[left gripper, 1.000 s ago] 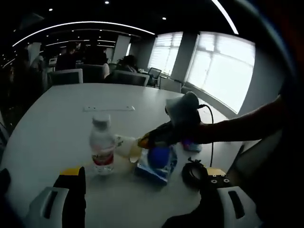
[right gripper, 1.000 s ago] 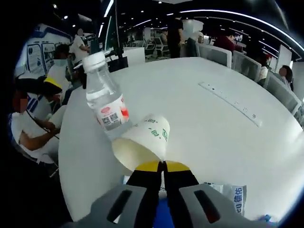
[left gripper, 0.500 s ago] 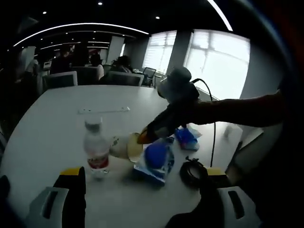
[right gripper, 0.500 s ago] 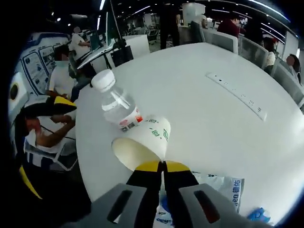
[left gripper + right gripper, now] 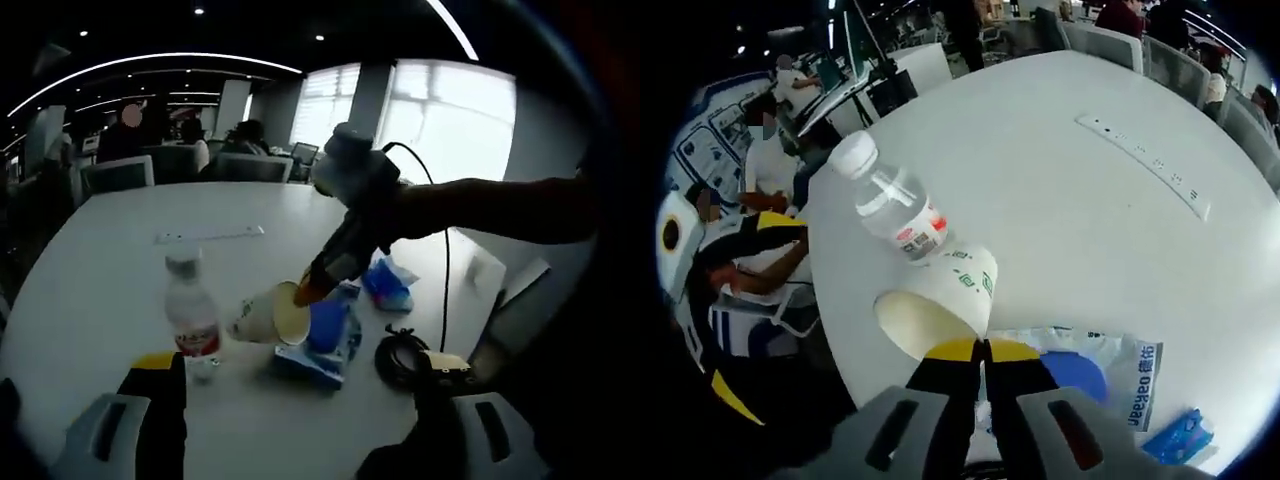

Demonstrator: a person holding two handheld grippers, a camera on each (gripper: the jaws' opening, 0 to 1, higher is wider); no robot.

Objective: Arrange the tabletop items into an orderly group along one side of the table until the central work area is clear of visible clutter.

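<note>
Left gripper view: own left gripper (image 5: 300, 385) low over the near edge of the white table (image 5: 110, 260), jaws spread wide, nothing between them. Right gripper (image 5: 303, 293) reaches in from the right, held by a person's arm (image 5: 500, 208), its yellow tips pinched on the rim of a paper cup (image 5: 265, 315). Cup is tipped on its side, mouth toward the pinching tips, held near the table's near edge; whether it touches the surface I cannot tell. Water bottle (image 5: 192, 315) stands upright just beside the cup, white cap on top, red-and-white label. On the cup's other side, a clear bag (image 5: 322, 340) with a blue disc inside lies flat, the cup overlapping it. A small blue packet (image 5: 385, 285) lies near the bag, further in from the near edge. A black cable coil (image 5: 400, 355) sits by the near edge just beside the bag. A long white strip (image 5: 208, 235) is set in the middle of the surface, well apart from the group. Right gripper view: right gripper (image 5: 984, 350) jaws closed together on the cup (image 5: 940, 305) rim, cup mouth facing the camera. Bottle (image 5: 892, 200) just beyond the cup, near the table (image 5: 1060, 220) edge. Bag (image 5: 1090, 370) beneath the jaws, packet (image 5: 1178, 437) beside it. Strip (image 5: 1145, 165) well apart, toward the middle. Seated people (image 5: 765, 160) beyond the table edge.
</note>
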